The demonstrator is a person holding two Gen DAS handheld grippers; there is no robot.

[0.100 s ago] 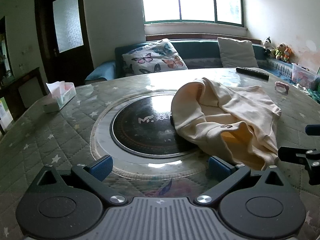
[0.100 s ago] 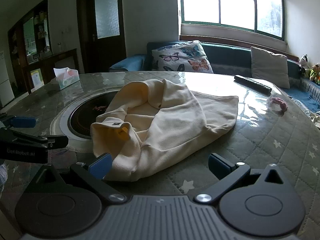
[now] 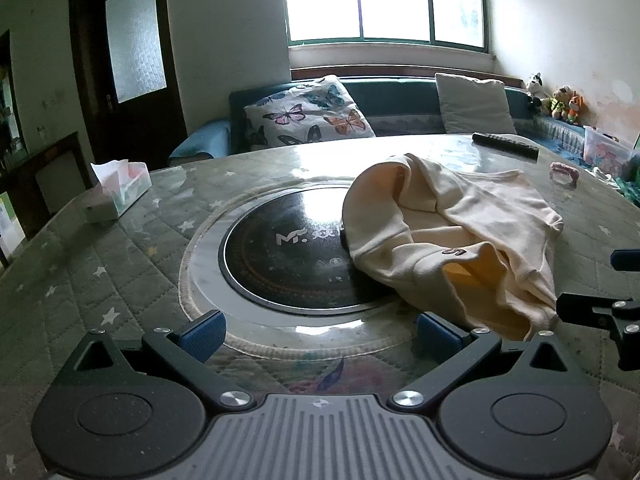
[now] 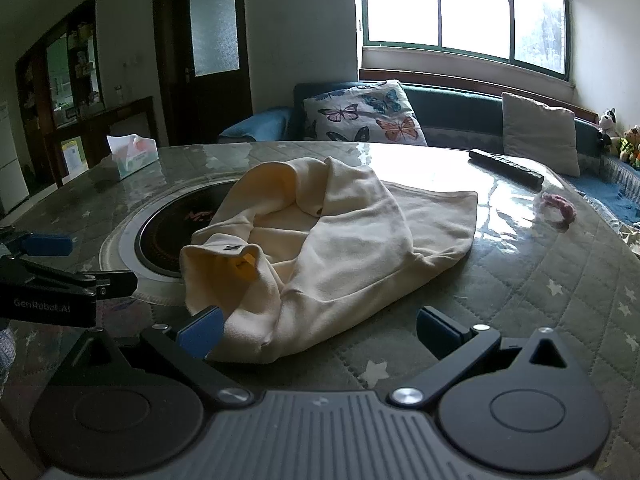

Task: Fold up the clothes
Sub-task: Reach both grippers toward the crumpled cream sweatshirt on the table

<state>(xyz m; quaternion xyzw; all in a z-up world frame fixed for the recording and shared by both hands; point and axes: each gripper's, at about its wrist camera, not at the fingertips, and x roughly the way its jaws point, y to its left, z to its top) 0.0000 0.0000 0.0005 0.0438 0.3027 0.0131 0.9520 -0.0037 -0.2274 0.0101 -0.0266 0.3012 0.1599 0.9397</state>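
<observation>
A cream garment (image 3: 452, 236) lies crumpled on the round table, partly over the black hob; it also shows in the right wrist view (image 4: 336, 252). My left gripper (image 3: 320, 332) is open and empty, low over the table just left of the garment's near edge. My right gripper (image 4: 318, 330) is open and empty at the garment's near edge, its left fingertip (image 4: 200, 330) right beside the cloth. Each gripper shows in the other's view: the right one (image 3: 600, 300) at the right, the left one (image 4: 60, 264) at the left.
A round black hob (image 3: 288, 252) is set in the quilted, glass-topped table (image 3: 100, 280). A tissue box (image 3: 120, 192) stands at the far left. A remote (image 4: 506, 166) and a pink hair tie (image 4: 558, 208) lie at the far right. A sofa with cushions (image 3: 308, 116) is behind.
</observation>
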